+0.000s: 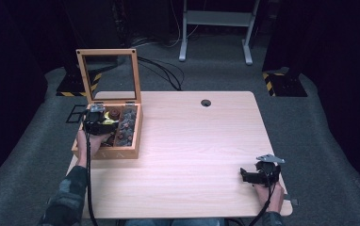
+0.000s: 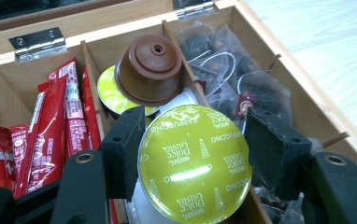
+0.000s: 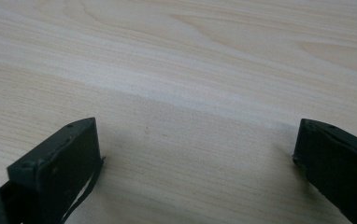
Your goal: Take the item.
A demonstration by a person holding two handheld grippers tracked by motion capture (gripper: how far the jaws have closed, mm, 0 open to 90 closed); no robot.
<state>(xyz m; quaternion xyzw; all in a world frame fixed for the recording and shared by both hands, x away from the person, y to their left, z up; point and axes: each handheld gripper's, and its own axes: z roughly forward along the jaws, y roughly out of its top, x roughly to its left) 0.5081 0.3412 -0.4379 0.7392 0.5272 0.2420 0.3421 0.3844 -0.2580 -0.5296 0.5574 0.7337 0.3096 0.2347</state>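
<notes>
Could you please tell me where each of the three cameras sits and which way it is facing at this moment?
High view: above the person's side of the table, looking forward and down; both forearms and the right tongs show.
Left gripper view: rides the left tongs, looking down into the wooden box; both jaws clamp a green-lidded capsule.
Right gripper view: rides the right tongs, facing bare tabletop between open jaws.
Shared: the high and left gripper views both show the box and the brown capsule.
</notes>
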